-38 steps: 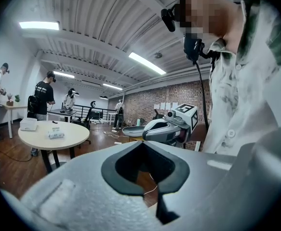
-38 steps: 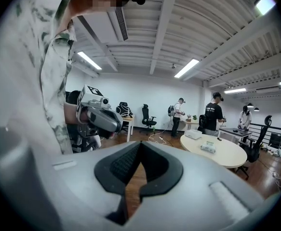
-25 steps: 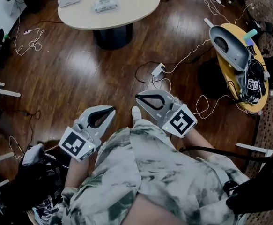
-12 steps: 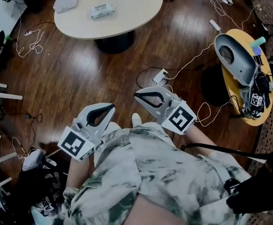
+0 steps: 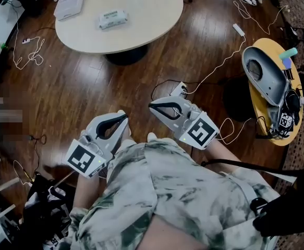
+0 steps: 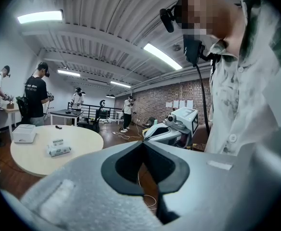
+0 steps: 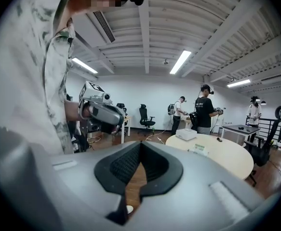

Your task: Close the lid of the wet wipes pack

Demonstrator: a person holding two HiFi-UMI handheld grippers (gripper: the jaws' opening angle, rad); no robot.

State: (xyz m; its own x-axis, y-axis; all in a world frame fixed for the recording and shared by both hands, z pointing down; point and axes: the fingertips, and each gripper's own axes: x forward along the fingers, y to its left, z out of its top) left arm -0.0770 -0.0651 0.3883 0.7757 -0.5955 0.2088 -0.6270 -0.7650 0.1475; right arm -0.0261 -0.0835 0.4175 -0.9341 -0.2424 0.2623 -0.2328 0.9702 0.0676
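The wet wipes pack (image 5: 113,19) lies on a round beige table (image 5: 152,20) at the far side of the head view; it is too small there to tell how its lid stands. It also shows in the left gripper view, wipes pack (image 6: 59,148), and in the right gripper view, wipes pack (image 7: 199,150). My left gripper (image 5: 124,117) and right gripper (image 5: 151,107) are held close to my body over the wooden floor, well short of the table. Both are shut with nothing between the jaws.
A white box (image 5: 69,4) lies on the table left of the pack. At the right, a yellow side table (image 5: 277,134) carries a grey device (image 5: 264,69). Cables (image 5: 214,61) and a power strip (image 5: 179,89) lie on the floor. Dark bags (image 5: 47,202) sit at lower left. People (image 7: 207,109) stand at the back.
The round table and the pack have come lower and nearer in the head view as I move towards them. Both grippers stay shut and held the same way.
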